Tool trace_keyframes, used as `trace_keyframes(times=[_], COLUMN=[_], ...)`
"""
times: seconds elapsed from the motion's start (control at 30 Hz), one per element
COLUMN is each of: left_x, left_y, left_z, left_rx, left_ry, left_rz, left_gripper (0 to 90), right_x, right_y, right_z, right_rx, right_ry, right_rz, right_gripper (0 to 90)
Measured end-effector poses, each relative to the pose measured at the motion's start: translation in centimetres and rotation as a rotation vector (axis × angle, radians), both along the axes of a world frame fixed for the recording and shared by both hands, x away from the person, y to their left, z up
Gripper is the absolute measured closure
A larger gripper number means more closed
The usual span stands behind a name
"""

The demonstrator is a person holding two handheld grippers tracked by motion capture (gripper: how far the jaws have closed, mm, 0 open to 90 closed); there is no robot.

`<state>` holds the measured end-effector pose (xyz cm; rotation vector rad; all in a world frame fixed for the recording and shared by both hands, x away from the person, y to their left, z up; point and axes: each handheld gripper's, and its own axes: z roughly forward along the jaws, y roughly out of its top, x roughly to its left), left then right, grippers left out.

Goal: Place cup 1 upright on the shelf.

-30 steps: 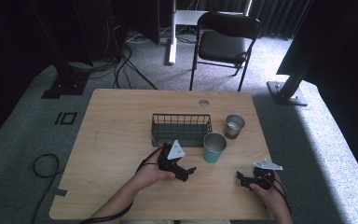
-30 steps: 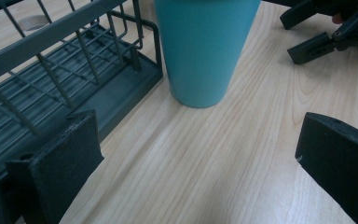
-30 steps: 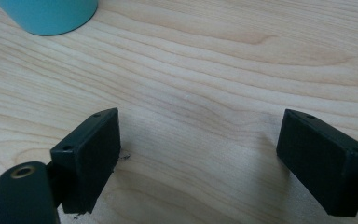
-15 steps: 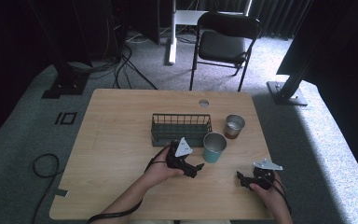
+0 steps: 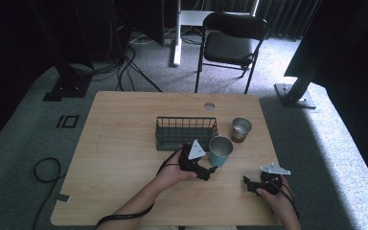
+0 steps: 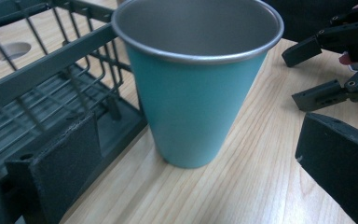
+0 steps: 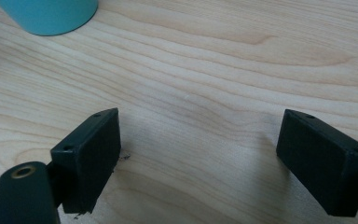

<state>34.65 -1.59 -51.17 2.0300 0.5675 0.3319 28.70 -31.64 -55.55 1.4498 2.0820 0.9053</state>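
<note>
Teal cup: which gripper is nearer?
Left. The left gripper is right at the teal cup, jaws open and aimed at it. The right gripper rests apart on the table, nearer the person.

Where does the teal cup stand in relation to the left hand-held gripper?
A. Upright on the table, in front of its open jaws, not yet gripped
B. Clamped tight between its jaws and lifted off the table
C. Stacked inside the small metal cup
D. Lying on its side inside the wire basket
A: the teal cup stands upright on the table beside the wire basket, and the left hand-held gripper has its jaws wide apart, short of the cup.
</note>
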Motion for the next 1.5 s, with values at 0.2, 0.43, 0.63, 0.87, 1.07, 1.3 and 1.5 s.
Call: trace_keyframes(times=[0.2, 0.43, 0.63, 0.87, 1.07, 1.3, 1.5], left_x=[0.3, 0.8, 1.4, 1.7, 1.7, 2.0, 2.0], left_y=[-1.2, -2.5, -3.5, -5.2, -5.7, -5.7, -5.3], left_z=[-0.2, -0.4, -0.6, -0.9, -0.9, -0.8, -0.7], left_rx=[-0.008, 0.001, -0.012, -0.035, -0.047, -0.058, -0.054], left_ry=[-0.036, -0.035, -0.049, -0.034, -0.043, -0.051, -0.066], left_rz=[0.008, 0.036, 0.073, 0.099, 0.129, 0.168, 0.157], left_gripper=[0.7, 0.7, 0.7, 0.7, 1.1, 9.0, 14.3], right_x=[0.0, 0.0, 0.0, 0.0, 0.0, 0.0, 0.0], right_y=[0.0, 0.0, 0.0, 0.0, 0.0, 0.0, 0.0], right_z=[0.0, 0.0, 0.0, 0.0, 0.0, 0.0, 0.0], right_rx=[0.0, 0.001, 0.001, 0.0, 0.001, 0.001, 0.001], right_ry=[0.0, 0.0, -0.001, -0.002, -0.002, -0.002, -0.002], right_rz=[0.001, 0.001, 0.005, 0.007, 0.008, 0.01, 0.01], right_gripper=[13.5, 13.6, 13.8, 13.9, 13.9, 14.3, 14.3])
